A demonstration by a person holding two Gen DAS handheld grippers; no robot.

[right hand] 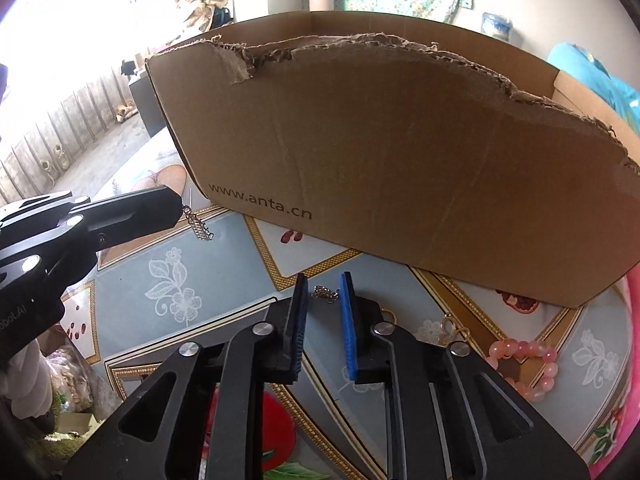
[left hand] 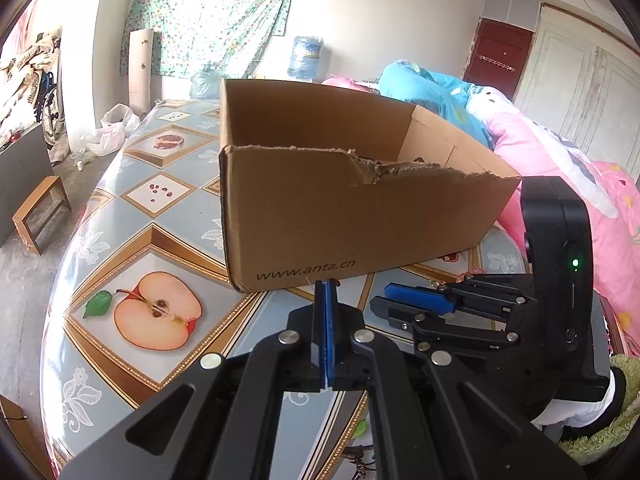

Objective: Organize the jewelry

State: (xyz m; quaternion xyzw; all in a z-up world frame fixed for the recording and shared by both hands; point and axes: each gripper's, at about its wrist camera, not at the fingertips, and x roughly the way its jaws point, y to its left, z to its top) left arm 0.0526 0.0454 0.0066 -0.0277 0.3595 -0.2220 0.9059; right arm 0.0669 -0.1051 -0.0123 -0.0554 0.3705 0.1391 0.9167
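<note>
The left gripper [right hand: 182, 202] is clamped on a small silver chain earring [right hand: 199, 226] dangling near the torn brown cardboard box [right hand: 400, 160]. The right gripper [right hand: 324, 312] stands slightly apart, gripping nothing, a silver chain [right hand: 325, 293] on the fruit-patterned tablecloth [right hand: 168, 280] between its tips. A pink bead bracelet [right hand: 528, 368] lies right.

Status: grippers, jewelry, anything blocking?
Left gripper shut on dangling silver earring. Right gripper open, silver chain between its tips. Cardboard box directly ahead, tall near wall to clear.
</note>
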